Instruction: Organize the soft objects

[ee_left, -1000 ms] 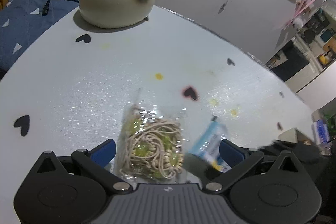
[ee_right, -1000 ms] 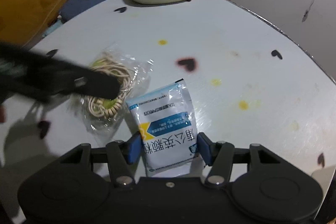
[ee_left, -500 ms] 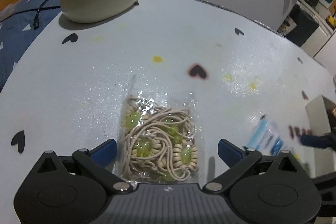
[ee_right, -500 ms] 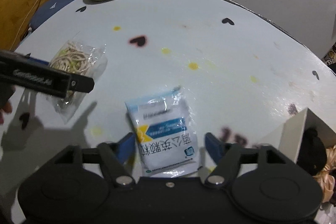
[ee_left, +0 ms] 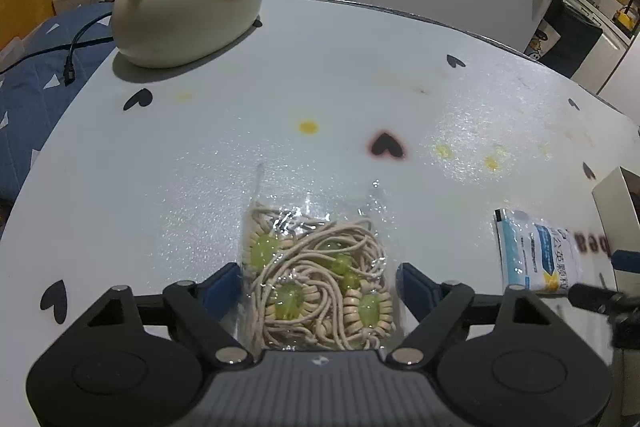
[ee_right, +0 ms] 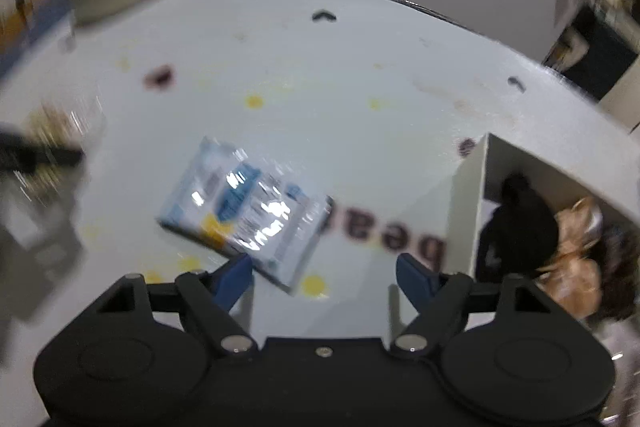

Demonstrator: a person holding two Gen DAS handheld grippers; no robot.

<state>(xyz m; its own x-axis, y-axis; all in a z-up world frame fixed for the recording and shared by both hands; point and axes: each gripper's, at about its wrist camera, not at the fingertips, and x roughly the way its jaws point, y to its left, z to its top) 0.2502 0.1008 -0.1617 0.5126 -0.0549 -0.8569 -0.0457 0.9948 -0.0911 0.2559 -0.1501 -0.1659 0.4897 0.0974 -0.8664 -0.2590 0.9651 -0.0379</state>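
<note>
Both views are dim and greyish, with dark rounded corners and bent edges from the fisheye lens. The left wrist view is sharp: light from above sparkles in speckled patches on the table (ee_left: 320,75), glints off the clear bag of cords (ee_left: 316,267), and puts a highlight on the cat figure (ee_left: 188,15), which casts a soft shadow toward the camera. The right wrist view is smeared by motion blur throughout; the packet (ee_right: 248,215) shows streaked white glare and its print is unreadable. The box (ee_right: 472,195) at right holds deep shadow, its contents indistinct.
</note>
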